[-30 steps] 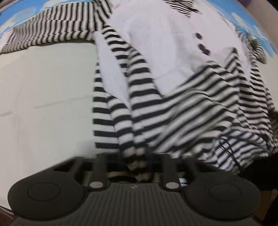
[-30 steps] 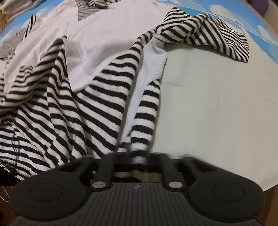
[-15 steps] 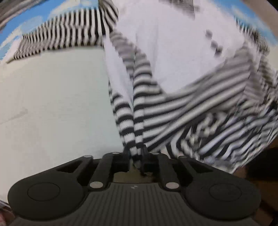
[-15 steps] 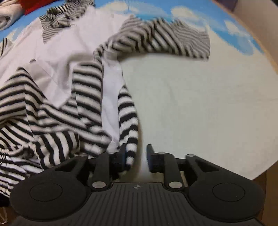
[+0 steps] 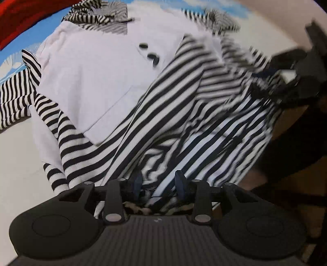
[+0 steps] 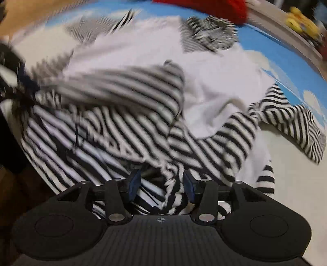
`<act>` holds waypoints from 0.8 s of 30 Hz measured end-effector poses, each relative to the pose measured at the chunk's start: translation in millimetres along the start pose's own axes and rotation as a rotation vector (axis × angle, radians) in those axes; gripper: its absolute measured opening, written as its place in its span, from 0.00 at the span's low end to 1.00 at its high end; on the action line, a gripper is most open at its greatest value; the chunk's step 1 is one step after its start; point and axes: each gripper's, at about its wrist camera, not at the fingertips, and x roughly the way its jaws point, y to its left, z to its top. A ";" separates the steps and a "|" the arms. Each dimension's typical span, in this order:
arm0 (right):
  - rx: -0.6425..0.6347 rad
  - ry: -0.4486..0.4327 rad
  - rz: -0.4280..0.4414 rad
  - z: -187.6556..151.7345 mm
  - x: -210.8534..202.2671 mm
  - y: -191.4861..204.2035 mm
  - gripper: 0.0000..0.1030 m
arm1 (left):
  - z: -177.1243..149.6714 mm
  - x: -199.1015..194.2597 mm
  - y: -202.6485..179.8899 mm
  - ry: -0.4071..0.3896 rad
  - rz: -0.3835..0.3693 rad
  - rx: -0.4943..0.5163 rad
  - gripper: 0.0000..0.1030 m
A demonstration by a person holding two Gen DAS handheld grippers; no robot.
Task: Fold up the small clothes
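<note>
A small black-and-white striped garment (image 5: pixel 184 114) with a white front panel (image 5: pixel 98 67) and dark buttons (image 5: pixel 152 56) lies rumpled on the table; it also shows in the right wrist view (image 6: pixel 126 122). My left gripper (image 5: pixel 159 184) is open, its jaws apart over the striped hem near the table's front edge. My right gripper (image 6: pixel 161 184) is open too, its jaws apart over bunched striped cloth. The right gripper shows blurred at the upper right of the left wrist view (image 5: pixel 290 67).
The table cover (image 6: pixel 286 163) is whitish with a blue cloud print (image 6: pixel 271 53) at the back. A red cloth (image 6: pixel 214 6) lies at the far edge, with yellow items (image 6: pixel 300 22) beyond. A striped sleeve (image 5: pixel 14 98) stretches to the left, another (image 6: pixel 296 126) to the right.
Both grippers have let go of the striped edges they pinched and now stand open. Both have swung inward over the garment's striped lower part.
</note>
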 end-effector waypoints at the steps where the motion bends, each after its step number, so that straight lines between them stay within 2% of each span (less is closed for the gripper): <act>1: -0.016 0.008 -0.012 -0.8 2.6 -0.1 0.47 | -0.8 4.3 1.2 0.014 0.012 0.004 0.29; 3: -0.021 0.008 -0.031 0.5 4.2 -1.0 0.45 | -1.6 8.1 7.2 0.025 0.009 -0.003 0.11; 5: -0.008 0.005 -0.024 1.3 0.9 -2.0 0.27 | -3.9 10.6 14.8 0.007 -0.005 0.003 0.08; 6: -0.007 0.001 -0.017 0.7 0.0 -1.7 0.11 | -4.1 7.8 14.6 -0.008 -0.010 0.007 0.08; 9: -0.028 -0.030 0.043 -2.8 -11.9 -3.7 0.10 | -8.3 -19.8 17.3 -0.052 -0.047 -0.006 0.07; 11: -0.038 -0.052 0.109 -11.2 -32.0 -4.2 0.09 | -16.8 -36.5 17.5 -0.072 -0.102 -0.003 0.07; 13: -0.041 -0.016 0.164 -22.8 -39.7 -6.9 0.09 | -28.7 -40.9 10.8 -0.048 -0.151 0.047 0.07; 15: -0.062 0.043 0.194 -35.7 -38.3 -3.7 0.09 | -38.6 -37.2 -2.6 -0.013 -0.173 0.118 0.08; 17: -0.089 0.092 0.214 -45.2 -34.4 1.7 0.09 | -42.8 -37.6 -10.1 -0.011 -0.194 0.158 0.08; 19: -0.078 0.091 0.212 -45.5 -36.8 1.0 0.10 | -37.3 -44.2 -1.4 -0.054 -0.242 0.090 0.18; 21: -0.010 0.028 0.235 -37.3 -48.0 -8.5 0.13 | -28.7 -52.3 10.2 -0.123 -0.264 0.011 0.27; 24: 0.127 -0.117 0.274 -21.9 -68.0 -25.3 0.16 | -14.0 -56.2 24.3 -0.203 -0.287 -0.106 0.27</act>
